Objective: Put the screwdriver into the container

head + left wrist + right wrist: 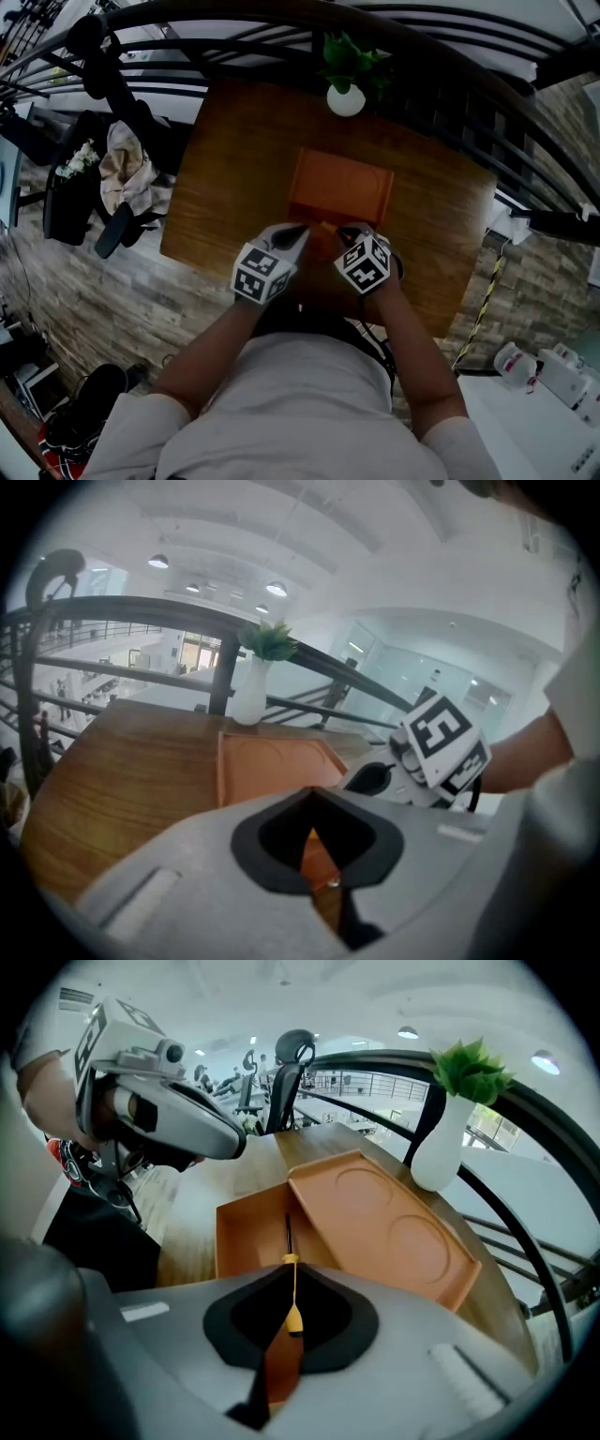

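One screwdriver (294, 1319) is hanging pinched in the right gripper (291, 1267) above the open box (225, 1241); a slow shaft-first descent along its length is looking best, while the shut, empty left gripper (314, 791) is hovering alongside.

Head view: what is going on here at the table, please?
A person works with two grippers over a wooden table. The right gripper has its fingers shut on a thin yellow screwdriver, held above the open orange container with its dark tip pointing toward it. It is not yet inside. The left gripper, fingers together, sits at the container's near corner; whether it touches the container is unclear.
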`<action>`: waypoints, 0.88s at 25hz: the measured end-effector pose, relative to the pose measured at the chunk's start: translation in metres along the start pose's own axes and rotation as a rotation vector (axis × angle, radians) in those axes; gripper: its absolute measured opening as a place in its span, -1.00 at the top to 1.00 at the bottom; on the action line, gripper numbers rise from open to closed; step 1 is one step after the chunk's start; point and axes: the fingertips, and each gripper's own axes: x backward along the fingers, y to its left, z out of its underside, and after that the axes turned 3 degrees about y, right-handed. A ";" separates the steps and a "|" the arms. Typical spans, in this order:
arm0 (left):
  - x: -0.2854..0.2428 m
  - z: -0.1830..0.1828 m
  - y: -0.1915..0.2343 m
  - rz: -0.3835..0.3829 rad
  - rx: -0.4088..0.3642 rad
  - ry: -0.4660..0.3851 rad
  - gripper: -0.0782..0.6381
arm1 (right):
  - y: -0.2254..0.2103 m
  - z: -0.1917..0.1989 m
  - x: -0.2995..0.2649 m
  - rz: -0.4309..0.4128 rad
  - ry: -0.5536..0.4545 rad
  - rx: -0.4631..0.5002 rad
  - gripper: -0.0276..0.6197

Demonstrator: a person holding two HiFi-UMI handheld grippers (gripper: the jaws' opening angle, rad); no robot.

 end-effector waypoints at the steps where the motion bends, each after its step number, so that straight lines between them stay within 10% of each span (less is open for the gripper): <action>1: 0.000 -0.001 -0.002 0.001 -0.003 -0.002 0.77 | -0.001 -0.001 0.004 0.004 -0.015 -0.007 0.89; 22: 0.036 -0.052 -0.058 -0.022 -0.076 -0.110 0.77 | 0.001 -0.033 0.125 0.048 -0.323 -0.088 0.90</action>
